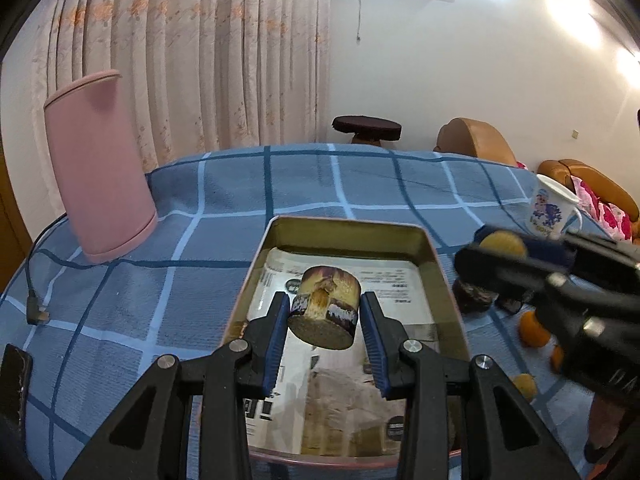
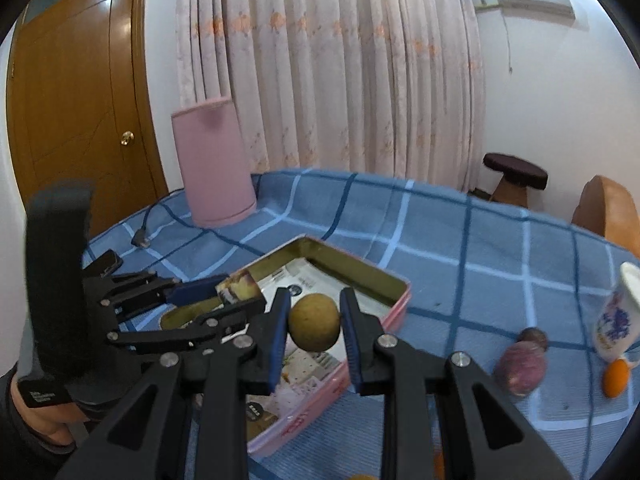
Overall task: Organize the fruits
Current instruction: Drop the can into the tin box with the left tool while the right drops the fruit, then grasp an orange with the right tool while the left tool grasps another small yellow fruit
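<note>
Sugarcane (image 1: 325,307), one short cut piece, is sitting clamped between the narrowed jaws of my left gripper (image 1: 325,312), hanging over the open tin (image 1: 347,227) at the lower middle of the left view. My right gripper (image 2: 314,322) is squeezing one round yellow-brown fruit (image 2: 314,322), jaws closed onto its sides, above the tin's right edge. At the lower right of the right view two purple fruits (image 2: 520,366) and one orange (image 2: 616,378) are lying on the blue checked cloth (image 2: 460,240), near one printed cup (image 2: 618,316).
</note>
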The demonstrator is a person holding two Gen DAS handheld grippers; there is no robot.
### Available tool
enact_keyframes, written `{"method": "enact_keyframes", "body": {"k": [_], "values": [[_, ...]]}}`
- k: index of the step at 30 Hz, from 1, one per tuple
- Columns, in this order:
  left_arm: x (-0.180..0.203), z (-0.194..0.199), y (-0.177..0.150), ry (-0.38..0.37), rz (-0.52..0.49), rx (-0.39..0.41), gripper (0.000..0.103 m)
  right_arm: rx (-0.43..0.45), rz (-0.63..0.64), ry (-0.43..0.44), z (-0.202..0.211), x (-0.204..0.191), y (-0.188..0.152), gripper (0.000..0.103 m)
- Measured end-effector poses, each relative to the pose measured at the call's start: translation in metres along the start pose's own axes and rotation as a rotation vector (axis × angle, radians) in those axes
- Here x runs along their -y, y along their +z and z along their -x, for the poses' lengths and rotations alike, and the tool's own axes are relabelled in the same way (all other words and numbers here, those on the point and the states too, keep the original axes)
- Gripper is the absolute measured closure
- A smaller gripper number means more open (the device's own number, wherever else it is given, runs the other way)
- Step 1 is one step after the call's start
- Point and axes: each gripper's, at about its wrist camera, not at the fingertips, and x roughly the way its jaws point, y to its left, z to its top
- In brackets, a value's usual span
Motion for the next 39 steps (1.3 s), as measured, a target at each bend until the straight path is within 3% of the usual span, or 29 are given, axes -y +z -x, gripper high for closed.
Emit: {"method": "enact_keyframes", "body": {"k": [15,18,20,23,24,26,33,39], "values": [[-0.017,-0.012,-0.007,0.02,0.031,-0.045,0.064,-0.078,-0.022,0.046,-0.034,-0.013,-0.013,0.074],[-0.019,-0.013,-0.008,0.025,0.041,-0.054,0.064,-0.071,-0.035,0.031,-0.031,-0.009,-0.015,0.06],[-0.02,-0.012,-0.009,0.028,0.049,-0.058,0.062,-0.052,-0.057,0.045,-0.025,-0.005,-0.016,0.04],[-0.014,-0.003,-0.01,0.019,0.04,-0.034,0.045,-0.019,-0.061,0.025,-0.009,0.0,-0.02,0.031],[-0.012,0.0,-0.01,0.023,0.037,-0.025,0.035,-0.009,-0.065,0.016,-0.002,0.004,-0.021,0.03],[-0.005,0.007,-0.01,0.024,0.021,0.001,0.032,0.012,-0.09,0.005,0.013,0.012,-0.024,0.025],[0.025,0.028,-0.015,-0.05,-0.006,0.044,0.032,0.061,-0.1,-0.181,0.078,0.045,-0.055,0.023],[0.082,0.036,-0.026,-0.141,-0.106,0.036,0.032,0.027,-0.13,-0.3,0.101,0.069,-0.084,0.023]]}}
